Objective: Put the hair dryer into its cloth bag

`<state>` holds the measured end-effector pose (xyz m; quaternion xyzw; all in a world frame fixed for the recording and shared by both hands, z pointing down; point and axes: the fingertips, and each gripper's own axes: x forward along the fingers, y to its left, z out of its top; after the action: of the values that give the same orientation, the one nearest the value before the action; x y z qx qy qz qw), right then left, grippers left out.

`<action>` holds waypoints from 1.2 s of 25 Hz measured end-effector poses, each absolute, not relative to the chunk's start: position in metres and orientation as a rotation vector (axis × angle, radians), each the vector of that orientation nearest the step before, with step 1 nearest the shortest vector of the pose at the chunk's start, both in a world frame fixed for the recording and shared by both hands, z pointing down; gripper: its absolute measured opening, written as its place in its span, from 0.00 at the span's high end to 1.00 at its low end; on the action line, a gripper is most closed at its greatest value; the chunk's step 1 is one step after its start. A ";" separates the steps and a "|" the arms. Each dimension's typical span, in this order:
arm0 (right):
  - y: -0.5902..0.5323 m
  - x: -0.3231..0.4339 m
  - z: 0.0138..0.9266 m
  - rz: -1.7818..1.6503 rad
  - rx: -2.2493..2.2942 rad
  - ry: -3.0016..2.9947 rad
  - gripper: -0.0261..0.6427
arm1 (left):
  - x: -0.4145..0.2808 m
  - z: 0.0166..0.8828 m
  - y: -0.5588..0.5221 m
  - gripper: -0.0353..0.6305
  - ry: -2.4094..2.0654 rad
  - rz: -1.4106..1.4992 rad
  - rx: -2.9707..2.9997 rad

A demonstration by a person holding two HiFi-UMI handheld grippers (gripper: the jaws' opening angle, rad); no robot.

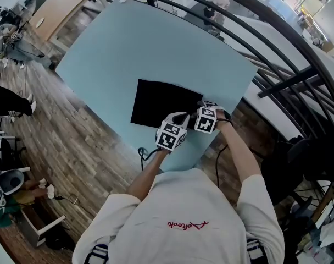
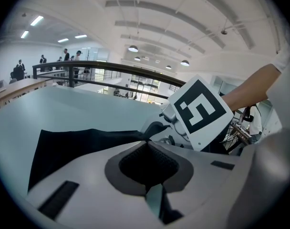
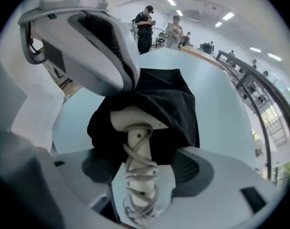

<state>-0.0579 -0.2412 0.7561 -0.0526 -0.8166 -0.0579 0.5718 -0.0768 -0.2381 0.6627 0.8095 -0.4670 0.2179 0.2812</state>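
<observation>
Currently right gripper (image 3: 144, 168) jaws stand wide apart around the hair dryer (image 3: 138, 142) handle, not clamping it. The dryer head sits inside the mouth of the black cloth bag (image 3: 176, 104). Beyond, the left gripper (image 2: 147, 146) has its jaws closed on the bag's edge. The bag lies on the pale blue table (image 1: 128, 48).

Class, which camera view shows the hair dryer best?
Right gripper view: the hair dryer fills the middle, its cord-wrapped handle sticking out of the cloth bag. The head view and left gripper view show none of it.
</observation>
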 end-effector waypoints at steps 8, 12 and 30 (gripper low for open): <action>-0.250 0.001 0.759 -0.101 -0.057 -1.876 0.48 | -0.059 0.668 -0.241 0.93 -1.213 0.599 2.172; -0.250 0.022 0.770 -0.137 -0.065 -1.810 0.47 | -0.053 0.672 -0.240 0.93 -1.194 0.607 2.169; -0.243 0.032 0.775 0.063 -0.004 -1.838 0.60 | -0.055 0.672 -0.239 0.93 -1.178 0.609 2.175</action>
<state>0.0322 -0.2428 0.7754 -0.0017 -0.7949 0.0272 0.6062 -0.0550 -0.2392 0.6716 0.8165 -0.4421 0.2284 0.2928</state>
